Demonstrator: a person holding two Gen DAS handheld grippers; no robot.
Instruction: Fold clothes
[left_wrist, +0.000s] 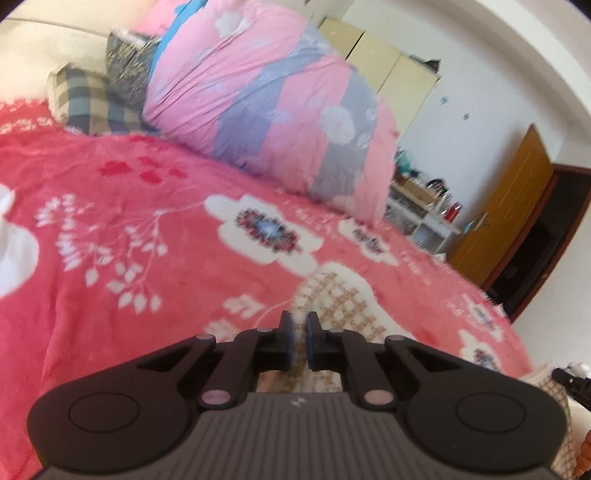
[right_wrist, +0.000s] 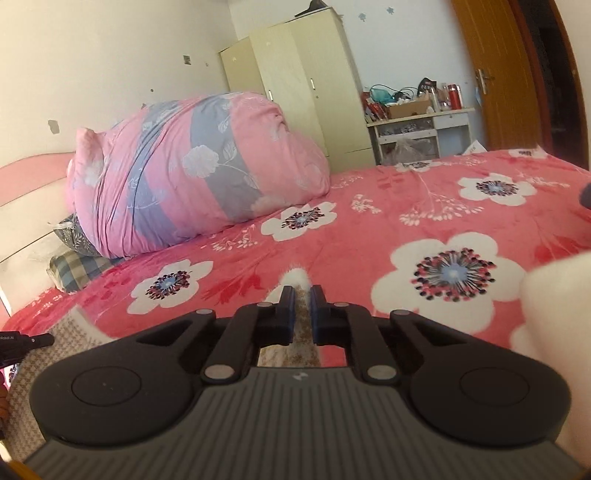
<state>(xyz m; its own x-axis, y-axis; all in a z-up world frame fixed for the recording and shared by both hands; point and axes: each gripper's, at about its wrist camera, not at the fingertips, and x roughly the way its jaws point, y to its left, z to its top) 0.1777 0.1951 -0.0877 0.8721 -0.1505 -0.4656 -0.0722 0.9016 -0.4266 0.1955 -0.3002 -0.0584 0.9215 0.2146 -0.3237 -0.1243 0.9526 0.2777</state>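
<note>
A beige houndstooth garment with fluffy white trim lies on the pink flowered bedspread. My left gripper is shut on its white edge, and the cloth trails down under the fingers. In the right wrist view the same garment pokes up between the pads of my right gripper, which is shut on it. More of the houndstooth cloth spreads at the lower left there. The other gripper's black tip shows at each view's edge.
A large pink and grey rolled quilt and checked pillows fill the head of the bed. Beyond stand a cream wardrobe, a cluttered white desk and an open brown door. A white fluffy mass sits close at right.
</note>
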